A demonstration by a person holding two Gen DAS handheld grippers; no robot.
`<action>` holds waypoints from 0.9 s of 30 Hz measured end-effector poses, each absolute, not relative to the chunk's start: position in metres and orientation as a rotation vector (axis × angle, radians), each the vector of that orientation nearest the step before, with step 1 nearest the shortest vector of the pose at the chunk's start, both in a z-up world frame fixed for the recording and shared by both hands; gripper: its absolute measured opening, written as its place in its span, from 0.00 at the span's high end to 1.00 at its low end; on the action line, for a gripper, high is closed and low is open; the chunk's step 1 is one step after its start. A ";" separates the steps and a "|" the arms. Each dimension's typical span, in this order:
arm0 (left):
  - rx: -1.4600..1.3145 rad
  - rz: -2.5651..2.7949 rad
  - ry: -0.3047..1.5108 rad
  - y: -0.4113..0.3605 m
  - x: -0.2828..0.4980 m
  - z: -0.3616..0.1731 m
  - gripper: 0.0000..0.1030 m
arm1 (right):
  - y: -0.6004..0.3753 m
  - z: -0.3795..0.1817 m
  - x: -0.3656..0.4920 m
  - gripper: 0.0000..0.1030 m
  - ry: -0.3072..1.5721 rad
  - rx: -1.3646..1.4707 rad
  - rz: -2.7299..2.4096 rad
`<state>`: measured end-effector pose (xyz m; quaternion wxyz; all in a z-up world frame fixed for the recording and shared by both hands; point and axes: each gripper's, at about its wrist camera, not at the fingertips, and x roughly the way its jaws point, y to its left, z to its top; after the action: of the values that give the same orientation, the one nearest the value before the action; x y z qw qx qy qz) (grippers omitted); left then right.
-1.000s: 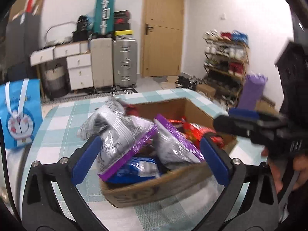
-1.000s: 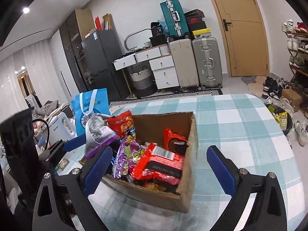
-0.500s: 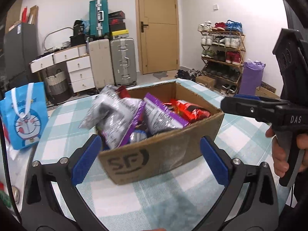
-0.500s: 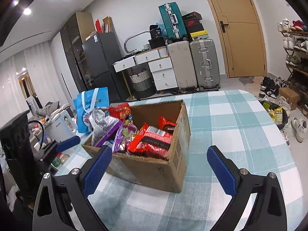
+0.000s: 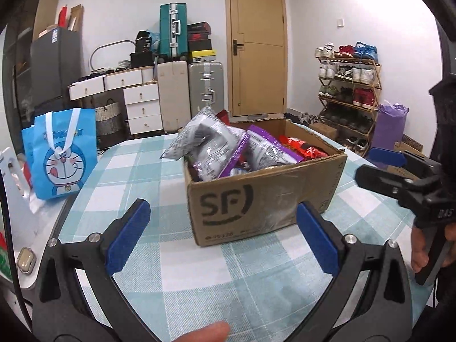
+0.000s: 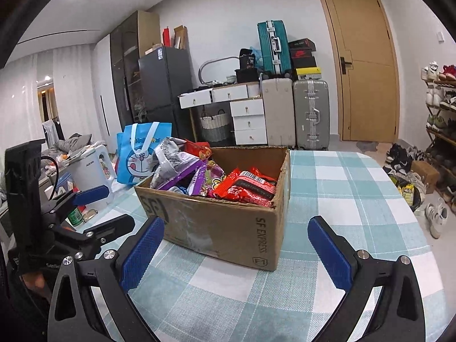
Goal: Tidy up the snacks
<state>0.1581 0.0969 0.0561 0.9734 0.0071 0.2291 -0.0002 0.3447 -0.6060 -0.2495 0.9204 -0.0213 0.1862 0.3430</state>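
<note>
**Snacks all piled in the SF box, both tools hanging back empty**

Snacks (image 6: 228, 179) are sitting in the open cardboard box (image 5: 265, 199) in the middle of the checked bench (image 6: 342, 188). Grey and purple bags (image 5: 211, 142) are heaped on one side and poke up over the rim, red packs (image 6: 250, 188) lie lower on the other. It looks like like-with-like grouping, but that's my guess.

The left tool (image 5: 222, 236) is spread wide, nothing between its blue pads, held low just short of the box's printed face. The right tool (image 6: 236, 253) is spread the same way and empty, facing a box corner from the other side. Both seem to be parked back so the whole box stays in view.

No loose packs on the bench around the box that I can see. So this fits either snacks waiting to be sorted out of the box, or snacks already packed in. A blue cartoon bag (image 5: 62, 154) stands off by the bench edge.
</note>
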 end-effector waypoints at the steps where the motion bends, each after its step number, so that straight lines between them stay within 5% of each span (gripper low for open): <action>1: 0.011 0.008 0.462 0.099 0.155 0.054 0.01 | -0.607 -0.251 0.342 0.01 0.376 -0.044 0.707; 27: -0.007 0.031 0.448 0.105 0.146 0.050 0.01 | -0.612 -0.259 0.319 0.00 0.291 -0.061 0.688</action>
<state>0.1457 0.1053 0.0501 0.9749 -0.0034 0.2222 0.0152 0.3194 -0.6119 -0.2595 0.9305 -0.0300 0.1421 0.3362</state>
